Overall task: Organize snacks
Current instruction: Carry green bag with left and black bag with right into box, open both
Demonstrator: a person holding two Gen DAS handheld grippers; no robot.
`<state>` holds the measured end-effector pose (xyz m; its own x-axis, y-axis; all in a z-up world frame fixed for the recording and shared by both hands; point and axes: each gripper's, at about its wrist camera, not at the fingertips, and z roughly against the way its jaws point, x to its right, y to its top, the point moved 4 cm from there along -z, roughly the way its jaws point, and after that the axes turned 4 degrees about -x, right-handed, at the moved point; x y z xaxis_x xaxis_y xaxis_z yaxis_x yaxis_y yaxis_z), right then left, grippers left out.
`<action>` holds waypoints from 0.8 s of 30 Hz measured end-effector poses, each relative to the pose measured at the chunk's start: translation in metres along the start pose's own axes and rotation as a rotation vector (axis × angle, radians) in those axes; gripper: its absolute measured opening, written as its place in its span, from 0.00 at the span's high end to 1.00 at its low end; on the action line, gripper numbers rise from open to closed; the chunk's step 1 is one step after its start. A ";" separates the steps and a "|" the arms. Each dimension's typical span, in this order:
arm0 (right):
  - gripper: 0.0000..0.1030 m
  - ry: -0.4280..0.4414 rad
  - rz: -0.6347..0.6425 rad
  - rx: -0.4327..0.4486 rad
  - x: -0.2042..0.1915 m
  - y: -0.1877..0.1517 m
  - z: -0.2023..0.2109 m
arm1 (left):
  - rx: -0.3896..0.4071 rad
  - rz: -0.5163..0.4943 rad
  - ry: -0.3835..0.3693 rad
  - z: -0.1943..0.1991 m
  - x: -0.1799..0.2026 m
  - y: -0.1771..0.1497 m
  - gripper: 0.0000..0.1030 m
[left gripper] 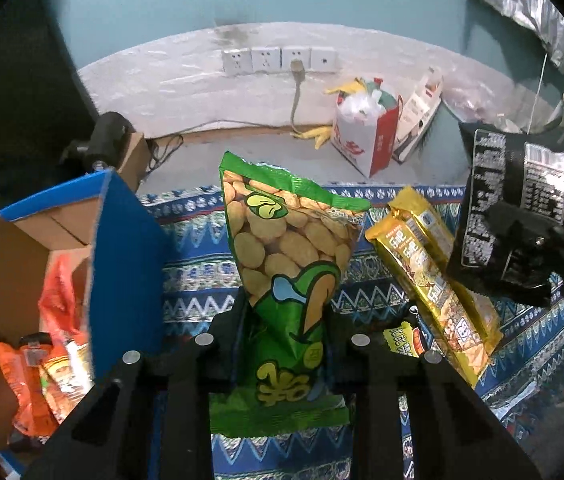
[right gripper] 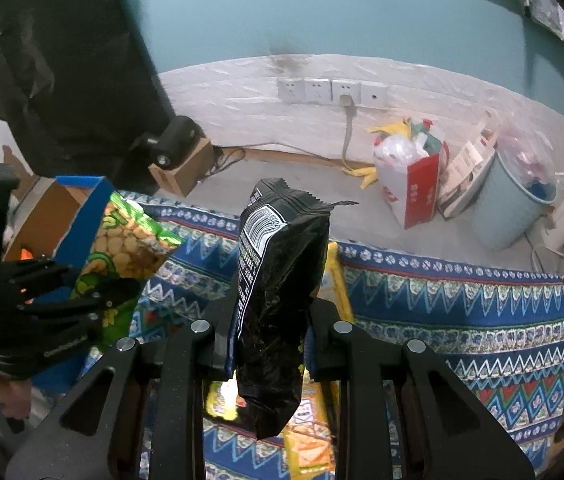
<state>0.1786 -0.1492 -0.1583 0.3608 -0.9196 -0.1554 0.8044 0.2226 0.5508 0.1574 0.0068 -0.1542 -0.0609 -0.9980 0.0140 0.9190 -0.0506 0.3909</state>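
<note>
The left gripper [left gripper: 285,316] pinches a green snack bag [left gripper: 282,248] above the patterned cloth [left gripper: 198,280], right of the box [left gripper: 130,248]. The right gripper [right gripper: 270,320] clamps a black bag [right gripper: 278,280], hiding most yellow packets [right gripper: 337,276] beneath.

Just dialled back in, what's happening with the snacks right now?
A person is sorting snacks with two handheld grippers. The left gripper has its jaws shut on a green plastic bag of beans, held up beside the open blue cardboard box, which already holds orange packets. The right gripper is clamped on a glossy black snack bag. Gold wrapped packs lie on the blue patterned cloth.
</note>
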 end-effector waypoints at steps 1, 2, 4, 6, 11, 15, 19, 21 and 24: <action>0.78 0.002 0.003 0.003 -0.003 0.001 0.001 | 0.008 0.003 0.002 0.004 -0.003 0.000 0.71; 0.78 0.005 0.006 0.005 -0.006 0.002 0.002 | 0.017 0.007 0.005 0.009 -0.006 -0.001 0.71; 0.78 0.010 0.013 0.010 -0.012 0.004 0.004 | 0.030 0.014 0.008 0.015 -0.011 -0.002 0.71; 0.78 0.014 0.023 0.016 -0.018 0.006 0.005 | 0.044 0.024 0.009 0.023 -0.018 -0.004 0.71; 0.78 0.033 0.046 0.031 -0.037 0.011 0.010 | 0.071 0.046 0.011 0.038 -0.031 -0.009 0.71; 0.78 0.047 0.073 0.039 -0.055 0.015 0.012 | 0.097 0.057 0.022 0.053 -0.043 -0.013 0.71; 0.78 0.065 0.095 0.044 -0.073 0.019 0.012 | 0.129 0.081 0.041 0.069 -0.061 -0.019 0.71; 0.78 0.072 0.103 0.046 -0.082 0.021 0.011 | 0.142 0.097 0.047 0.075 -0.072 -0.022 0.71; 0.78 0.083 0.112 0.048 -0.093 0.024 0.010 | 0.151 0.126 0.047 0.083 -0.089 -0.027 0.71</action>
<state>0.1592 -0.0615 -0.1222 0.4862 -0.8597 -0.1566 0.7341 0.3046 0.6069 0.1053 0.0999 -0.0896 0.0725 -0.9969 0.0303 0.8491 0.0776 0.5225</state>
